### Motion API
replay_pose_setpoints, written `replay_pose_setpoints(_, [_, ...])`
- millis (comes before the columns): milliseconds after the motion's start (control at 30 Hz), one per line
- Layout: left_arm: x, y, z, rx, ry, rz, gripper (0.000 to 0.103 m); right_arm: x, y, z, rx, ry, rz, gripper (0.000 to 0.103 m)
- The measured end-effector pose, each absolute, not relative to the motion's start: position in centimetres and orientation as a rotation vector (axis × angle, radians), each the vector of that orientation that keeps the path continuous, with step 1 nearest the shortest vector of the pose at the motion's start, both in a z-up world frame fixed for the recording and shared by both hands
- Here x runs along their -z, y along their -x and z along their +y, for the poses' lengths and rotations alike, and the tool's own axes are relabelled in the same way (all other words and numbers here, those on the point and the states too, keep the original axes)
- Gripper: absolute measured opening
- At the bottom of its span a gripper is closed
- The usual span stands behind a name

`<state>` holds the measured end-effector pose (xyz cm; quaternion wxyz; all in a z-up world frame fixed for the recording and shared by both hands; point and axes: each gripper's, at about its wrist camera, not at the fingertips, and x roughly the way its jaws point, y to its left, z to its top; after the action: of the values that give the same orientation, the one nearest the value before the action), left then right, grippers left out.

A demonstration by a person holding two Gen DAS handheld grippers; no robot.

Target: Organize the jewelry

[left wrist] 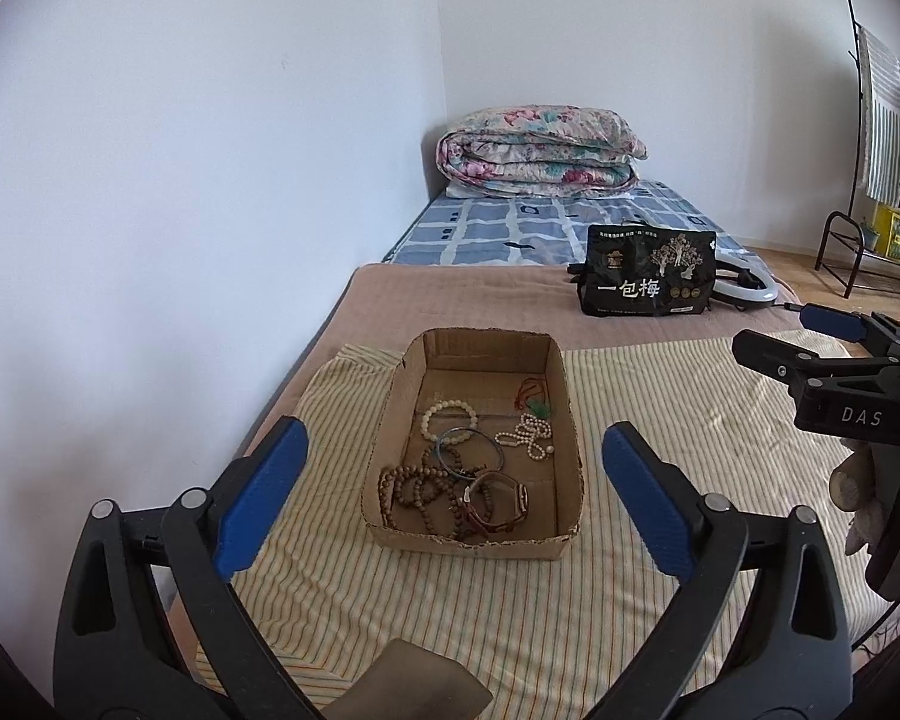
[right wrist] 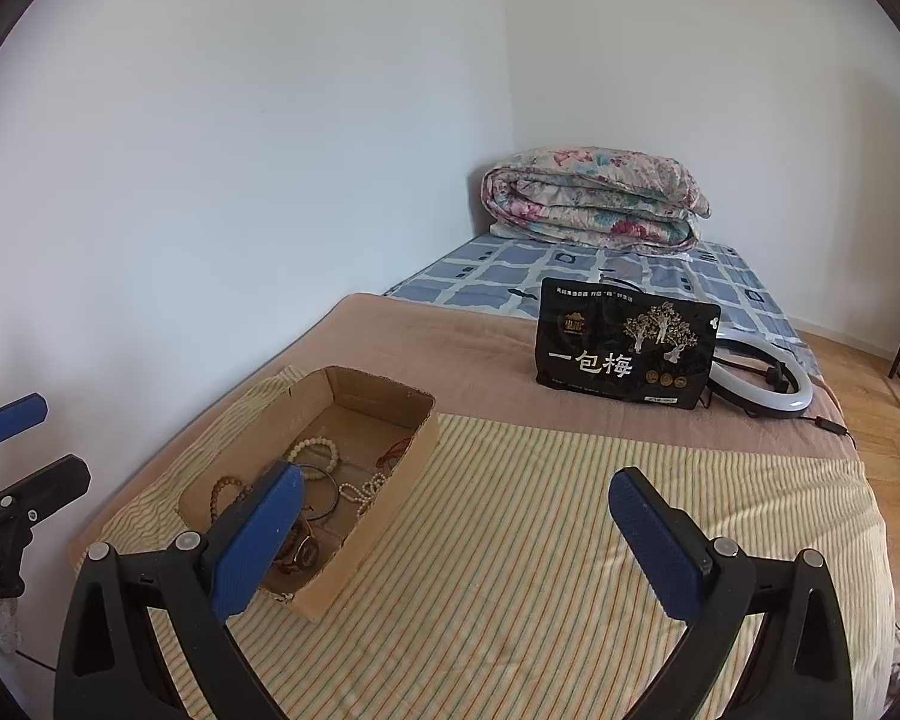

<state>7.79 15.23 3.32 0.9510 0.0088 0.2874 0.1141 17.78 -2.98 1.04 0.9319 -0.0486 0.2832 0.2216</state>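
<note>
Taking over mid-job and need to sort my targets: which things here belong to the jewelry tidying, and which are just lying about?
Belongs to the job:
- cardboard tray
- white bead bracelet
- blue bangle
- pearl strand
- brown bead strand
- watch
- red cord with green pendant

Just lying about:
- black snack bag
- ring light
- folded quilt
- striped cloth

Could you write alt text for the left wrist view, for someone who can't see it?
An open, empty claw frames a cardboard tray of bracelets, beads and a watch on a striped cloth; a second claw shows at right.
</note>
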Motion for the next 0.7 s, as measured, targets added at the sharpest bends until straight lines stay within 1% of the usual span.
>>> replay_pose_setpoints(700, [-3.54,-7.54,14.57,-0.251,-0.042,0.574,0.103,-1.04,-17.65,-3.31,-0.450,0.104,0.579,0.103])
